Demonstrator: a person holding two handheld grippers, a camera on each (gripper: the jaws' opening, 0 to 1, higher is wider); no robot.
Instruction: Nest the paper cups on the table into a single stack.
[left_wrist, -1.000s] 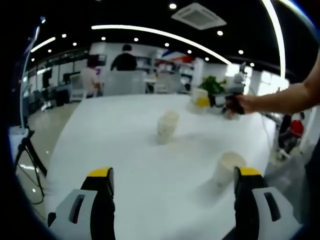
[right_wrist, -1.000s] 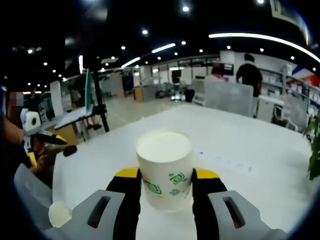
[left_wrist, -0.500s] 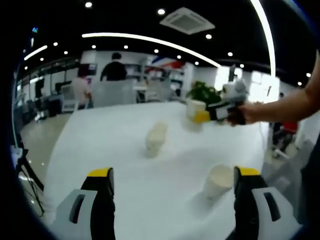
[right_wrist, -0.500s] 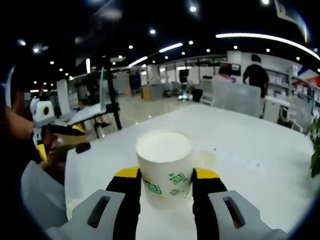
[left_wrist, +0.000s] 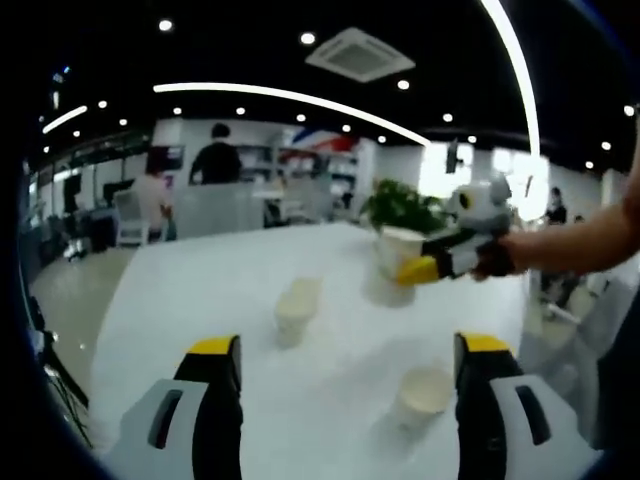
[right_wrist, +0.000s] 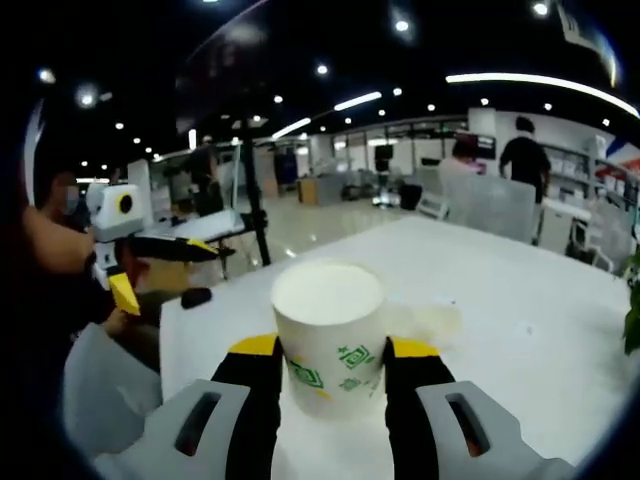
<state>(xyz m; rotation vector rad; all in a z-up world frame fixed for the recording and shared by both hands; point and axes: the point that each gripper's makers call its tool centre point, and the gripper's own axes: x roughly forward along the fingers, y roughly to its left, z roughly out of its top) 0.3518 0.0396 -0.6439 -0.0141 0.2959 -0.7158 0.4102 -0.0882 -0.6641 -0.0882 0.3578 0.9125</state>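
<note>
Left gripper view: left gripper (left_wrist: 340, 380) spread wide and empty above the white desk (left_wrist: 180, 290). Middle cup (left_wrist: 296, 308) stands left of center, near cup (left_wrist: 424, 392) just beside the right jaw, both loose. Further right, right gripper (left_wrist: 425, 268) clamps the carried cup (right_wrist: 331, 330), lifted off the desk. Judged: 0 nested so far, 3 cups left to stack.

Two cups (left_wrist: 296, 308) (left_wrist: 423, 392) apart on table (left_wrist: 190, 290)
</note>
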